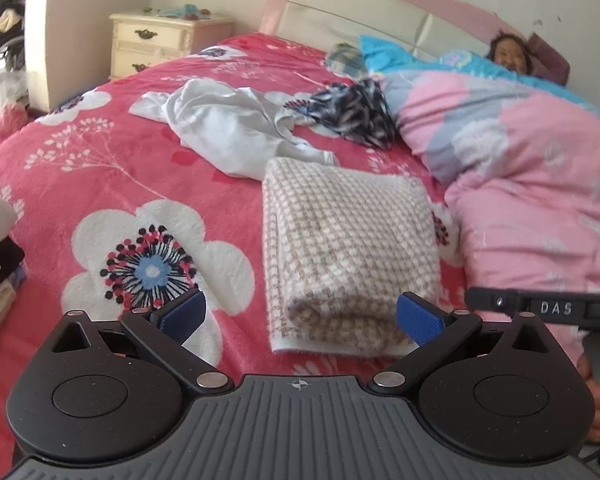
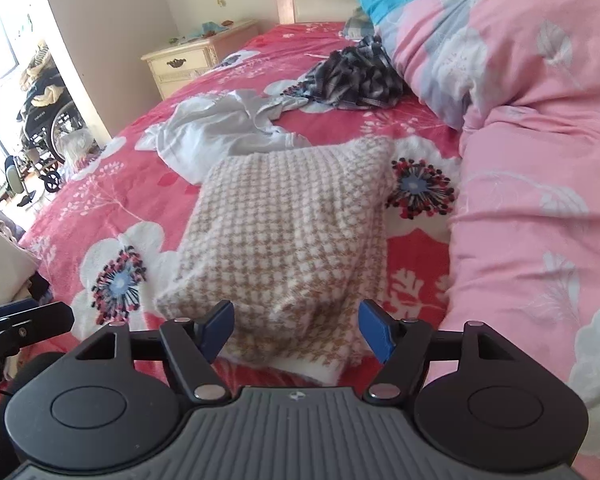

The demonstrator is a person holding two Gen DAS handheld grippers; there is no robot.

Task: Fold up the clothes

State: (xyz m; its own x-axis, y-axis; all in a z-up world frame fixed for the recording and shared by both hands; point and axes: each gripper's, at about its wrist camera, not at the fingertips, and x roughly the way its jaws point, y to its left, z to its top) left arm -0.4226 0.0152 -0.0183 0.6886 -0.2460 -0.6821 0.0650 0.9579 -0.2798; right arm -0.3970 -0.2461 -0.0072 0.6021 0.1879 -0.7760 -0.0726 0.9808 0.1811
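A beige-and-white houndstooth knitted garment (image 1: 346, 244), folded into a thick rectangular bundle, is lying on the red fleece bed cover with large white flowers (image 1: 112, 176), its near edge just ahead of both grippers. The left gripper (image 1: 300, 318) is hovering close before that edge with its blue-padded fingers (image 1: 184, 314) spread wide, holding nothing. The right gripper (image 2: 296, 330) is sitting over the bundle's near edge, its blue-padded fingers (image 2: 374, 330) likewise parted and empty; whether they are touching the knit cannot be told. Just beyond the bundle a crumpled white garment (image 1: 228, 124) is lying loose, its hem touching the bundle's far side. Further back, a dark patterned garment (image 1: 356, 110) is resting in a heap against a pink and blue floral quilt (image 1: 532, 168) that is covering a person. A cream bedside cabinet with drawers (image 1: 160, 42) is standing beside the headboard.
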